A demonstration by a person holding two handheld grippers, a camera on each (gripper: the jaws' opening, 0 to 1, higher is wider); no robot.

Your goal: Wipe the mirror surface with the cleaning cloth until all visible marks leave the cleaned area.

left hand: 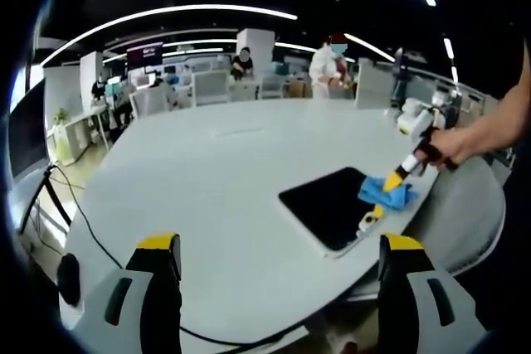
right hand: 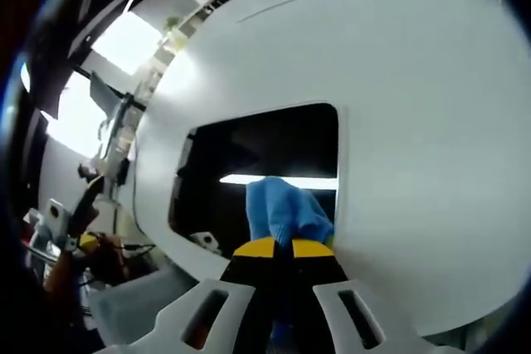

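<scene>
The left gripper (left hand: 280, 263) hangs released over the near table edge. Beyond it, the right gripper (right hand: 280, 247) is clenched on the crumpled blue cleaning cloth (right hand: 284, 210), pressed to the dark rectangular mirror (left hand: 328, 205) lying flat on the pale round table (left hand: 207, 172), its long axis running near-right to far-left. Wiping seems underway; marks too faint to judge.

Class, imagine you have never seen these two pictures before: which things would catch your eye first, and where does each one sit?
The bright blue cleaning cloth stands out first, pinched in the right tool and pressed on the dark mirror, which lies flat near the edge of the big white table. In the left gripper view, the left tool hangs open over the table's near edge, away from the mirror.
</scene>
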